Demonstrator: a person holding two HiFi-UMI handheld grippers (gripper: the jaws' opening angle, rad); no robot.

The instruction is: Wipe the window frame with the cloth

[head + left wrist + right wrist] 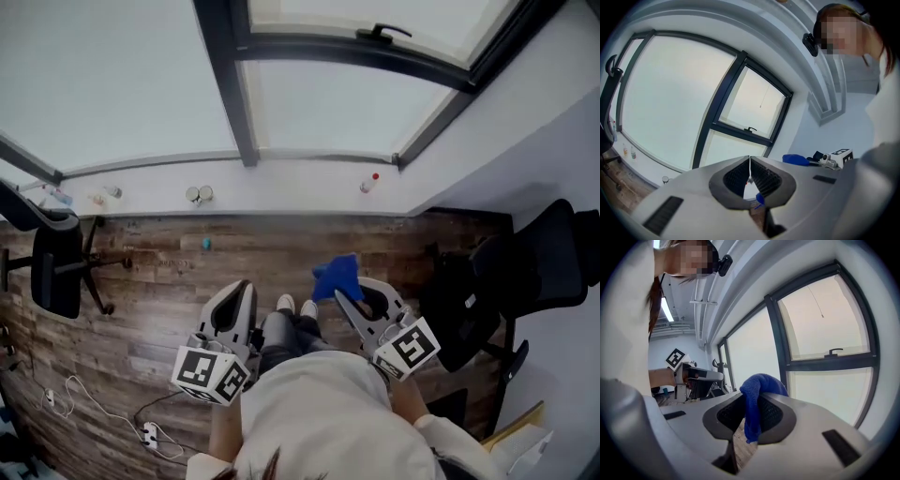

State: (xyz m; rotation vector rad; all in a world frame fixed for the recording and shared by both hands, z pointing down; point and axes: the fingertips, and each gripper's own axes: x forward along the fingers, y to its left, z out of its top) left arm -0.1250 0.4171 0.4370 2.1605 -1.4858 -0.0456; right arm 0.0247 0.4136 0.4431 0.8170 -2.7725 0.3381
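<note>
The right gripper has its jaws closed on a blue cloth. In the right gripper view the cloth is pinched between the two dark ribbed pads of the right gripper. It bulges in a rounded fold above the jaw tips, and a short tail hangs down below them. The left gripper holds nothing: in the left gripper view its jaws meet tip to tip with only a thin seam between them. Both grippers are held low in front of the person, over the wooden floor, with the cloth on the side toward the wall under the window. The dark window frame stands well apart from the cloth, with an upright bar that meets a crossbar carrying a window handle. The frame shows ahead of both grippers. Below the glass runs a white sill; a red-capped bottle stands near its right end and two small round containers stand left of the middle. A black office chair stands on the floor at the left edge. A white cable lies looped near the floor's lower left corner.
</note>
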